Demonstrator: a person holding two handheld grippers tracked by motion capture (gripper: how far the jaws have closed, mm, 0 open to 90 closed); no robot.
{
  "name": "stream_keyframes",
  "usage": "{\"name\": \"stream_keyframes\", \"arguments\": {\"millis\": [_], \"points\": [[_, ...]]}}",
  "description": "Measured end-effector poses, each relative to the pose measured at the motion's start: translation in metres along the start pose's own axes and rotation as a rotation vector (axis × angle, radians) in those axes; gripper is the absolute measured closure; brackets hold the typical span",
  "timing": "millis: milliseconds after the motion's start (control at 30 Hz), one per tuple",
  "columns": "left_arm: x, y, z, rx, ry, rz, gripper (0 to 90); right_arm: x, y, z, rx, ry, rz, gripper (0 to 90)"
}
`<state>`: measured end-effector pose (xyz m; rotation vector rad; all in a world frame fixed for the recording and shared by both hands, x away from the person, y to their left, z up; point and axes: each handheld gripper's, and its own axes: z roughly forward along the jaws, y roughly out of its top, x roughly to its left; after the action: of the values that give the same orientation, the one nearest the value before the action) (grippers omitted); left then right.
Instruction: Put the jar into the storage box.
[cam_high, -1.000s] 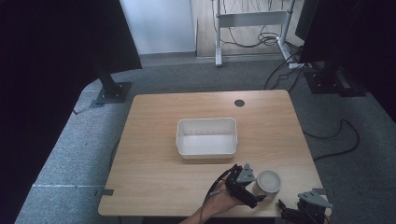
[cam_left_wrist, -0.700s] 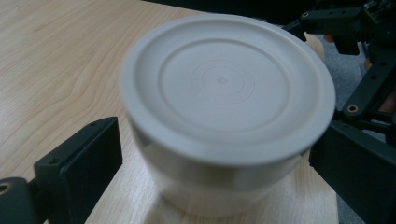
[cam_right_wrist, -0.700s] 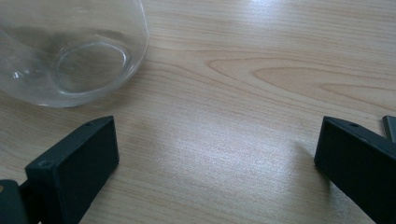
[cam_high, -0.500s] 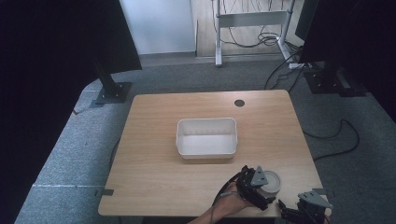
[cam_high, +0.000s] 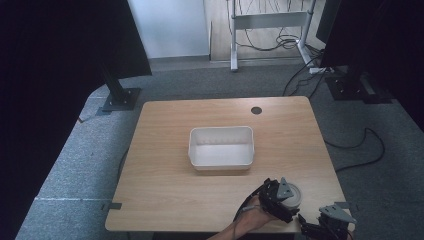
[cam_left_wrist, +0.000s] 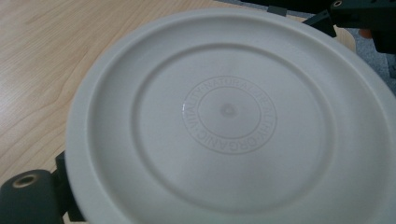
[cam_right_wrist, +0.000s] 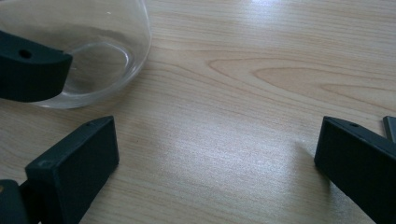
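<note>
The table (cam_high: 165, 200) is carrying a white bin (cam_high: 221, 147) at its middle. At the near right edge a jar (cam_high: 293, 196) is standing, its white lid (cam_left_wrist: 229, 116) facing up. The left gripper (cam_high: 278, 199) is sitting over the jar from the near left, one finger (cam_left_wrist: 28, 186) lying just beside the lid's rim; whether it is gripping is unclear, since the lid is blocking the jaws. The right gripper (cam_right_wrist: 210, 163) is resting right of the jar, jaws spread wide over bare wood, holding nothing.
</note>
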<state>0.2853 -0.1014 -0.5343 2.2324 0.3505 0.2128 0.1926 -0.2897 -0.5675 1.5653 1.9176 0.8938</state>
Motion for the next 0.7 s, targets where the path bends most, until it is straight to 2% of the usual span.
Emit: {"name": "stream_keyframes", "arguments": {"millis": [233,700], "points": [[0.001,0.000,-0.004,0.016,0.009,0.007,9.6,0.000,0.000,0.000,0.000,0.001,-0.001,0.0],[0.005,-0.004,-0.020,-0.003,-0.012,-0.012,9.6,0.000,0.000,0.000,-0.002,0.002,-0.001,0.0]]}}
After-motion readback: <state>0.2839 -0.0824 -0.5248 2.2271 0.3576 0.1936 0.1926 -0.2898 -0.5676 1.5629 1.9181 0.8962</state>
